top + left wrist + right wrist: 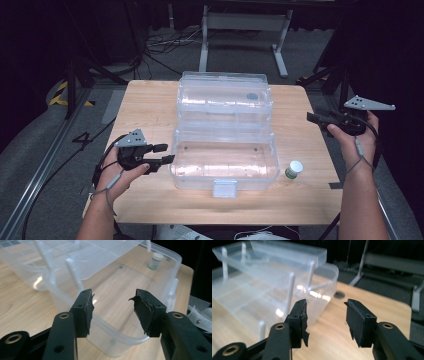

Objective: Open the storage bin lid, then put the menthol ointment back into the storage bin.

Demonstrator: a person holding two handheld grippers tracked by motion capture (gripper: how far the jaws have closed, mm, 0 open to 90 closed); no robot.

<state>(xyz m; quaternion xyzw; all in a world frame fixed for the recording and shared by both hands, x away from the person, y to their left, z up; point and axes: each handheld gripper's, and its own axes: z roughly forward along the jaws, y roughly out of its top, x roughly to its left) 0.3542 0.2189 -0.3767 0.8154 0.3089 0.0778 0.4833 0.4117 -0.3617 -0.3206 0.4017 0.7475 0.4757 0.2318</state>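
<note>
Two tongs gape wide, both holding nothing: left tongs at the open clear plastic tiered box mid-tabletop, right tongs beside it. The small white-capped green-labelled bottle's writing is unreadable.

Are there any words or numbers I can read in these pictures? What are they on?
"4": a big black number on the grey floor left of the table.
Small bottle with white cap and green label: print too small and blurred to read.
Clear plastic box: no writing seen.
</note>
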